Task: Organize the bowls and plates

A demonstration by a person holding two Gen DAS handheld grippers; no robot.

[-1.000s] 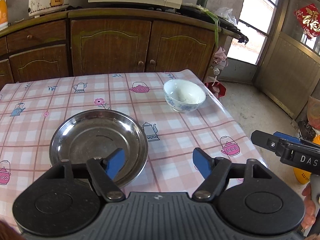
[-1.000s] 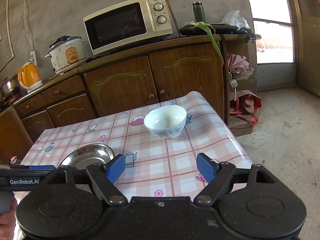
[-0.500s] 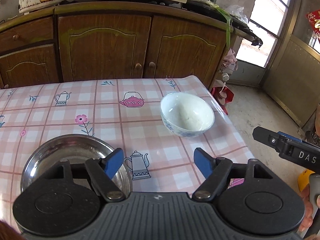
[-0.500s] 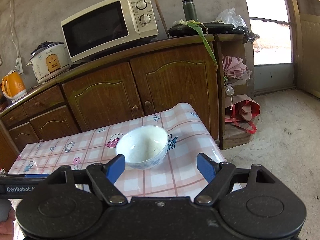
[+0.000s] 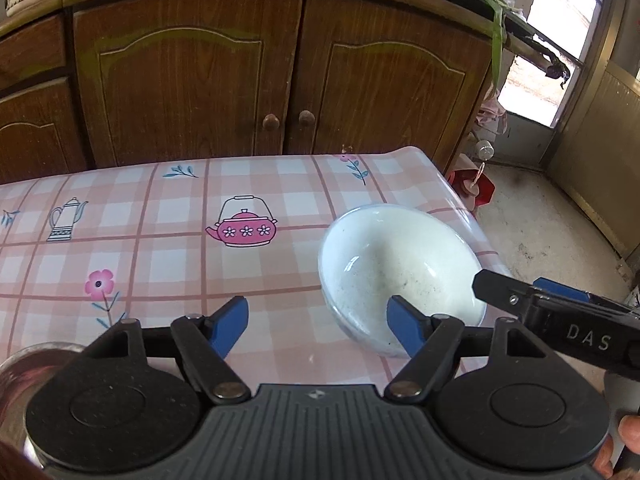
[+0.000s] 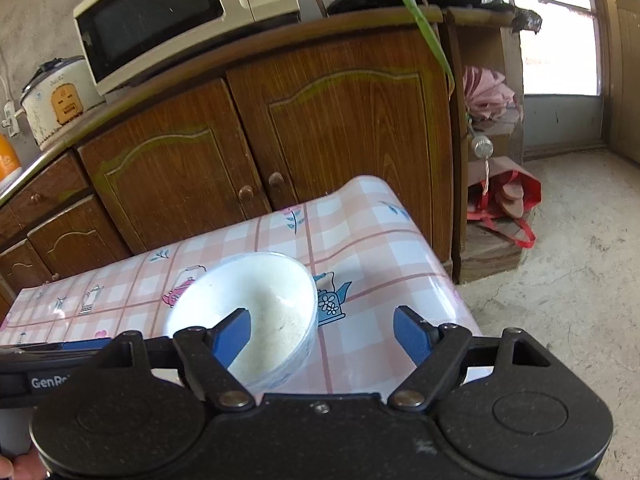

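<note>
A white bowl (image 5: 400, 264) with a blue pattern stands empty near the right end of the checked table (image 5: 160, 240). My left gripper (image 5: 318, 316) is open just left of the bowl, and its right pad (image 5: 404, 324) hangs over the bowl's near rim. My right gripper (image 6: 322, 332) is open too, its left pad (image 6: 234, 334) above the same bowl (image 6: 260, 300); it shows from the side in the left wrist view (image 5: 508, 286). Neither pad presses on the bowl. Only an edge of the steel plate (image 5: 24, 364) shows at the lower left.
The table's right edge (image 6: 440, 264) drops to a concrete floor with a red bag (image 6: 508, 200). Wooden cabinets (image 5: 280, 80) stand close behind the table, bearing a microwave (image 6: 180, 12) and a rice cooker (image 6: 60, 100).
Both grippers have moved forward and down to the bowl, which now sits under their inner pads. The steel plate has slid to the lower left corner of the left wrist view.
</note>
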